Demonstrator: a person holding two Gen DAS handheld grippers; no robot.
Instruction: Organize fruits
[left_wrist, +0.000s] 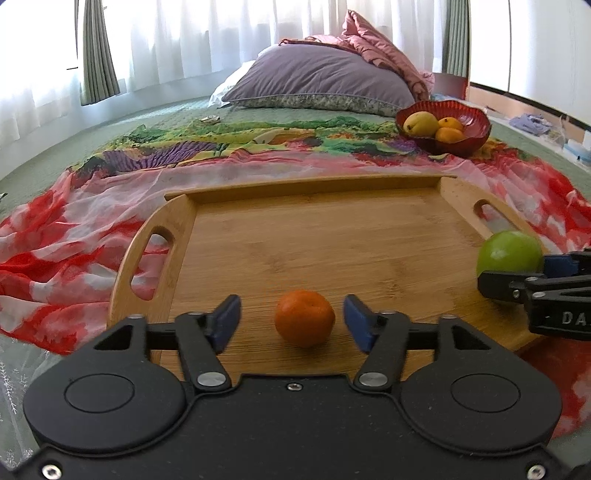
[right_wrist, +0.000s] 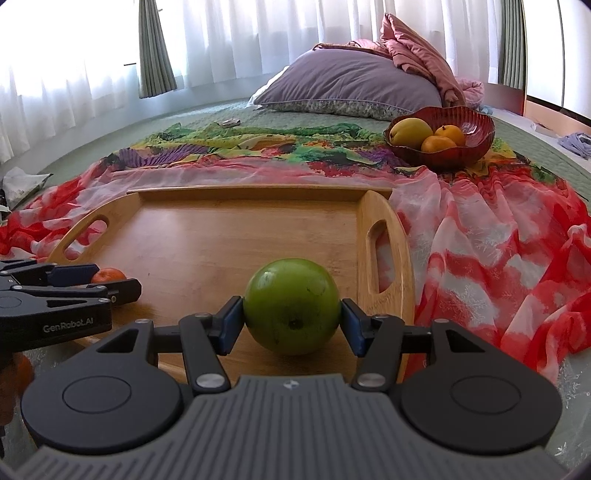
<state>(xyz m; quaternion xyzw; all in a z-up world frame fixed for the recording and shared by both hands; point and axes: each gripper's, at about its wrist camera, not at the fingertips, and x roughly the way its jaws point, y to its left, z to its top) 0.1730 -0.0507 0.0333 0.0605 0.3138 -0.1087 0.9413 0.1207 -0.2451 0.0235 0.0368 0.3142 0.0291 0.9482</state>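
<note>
Left gripper (left_wrist: 291, 319) released around tangerine (left_wrist: 304, 317); right gripper (right_wrist: 291, 325) grasping green apple (right_wrist: 291, 305), base hidden. Bamboo tray (right_wrist: 207, 236) on scarf-covered bed (right_wrist: 480, 236).

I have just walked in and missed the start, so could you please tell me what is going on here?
A person is sorting fruit on a bed with two handheld grippers. The left gripper is open around a small orange resting on the wooden tray, its fingers clear of it. The right gripper has its fingers against a green fruit on the same tray. A red bowl further back holds three more fruits.
</note>
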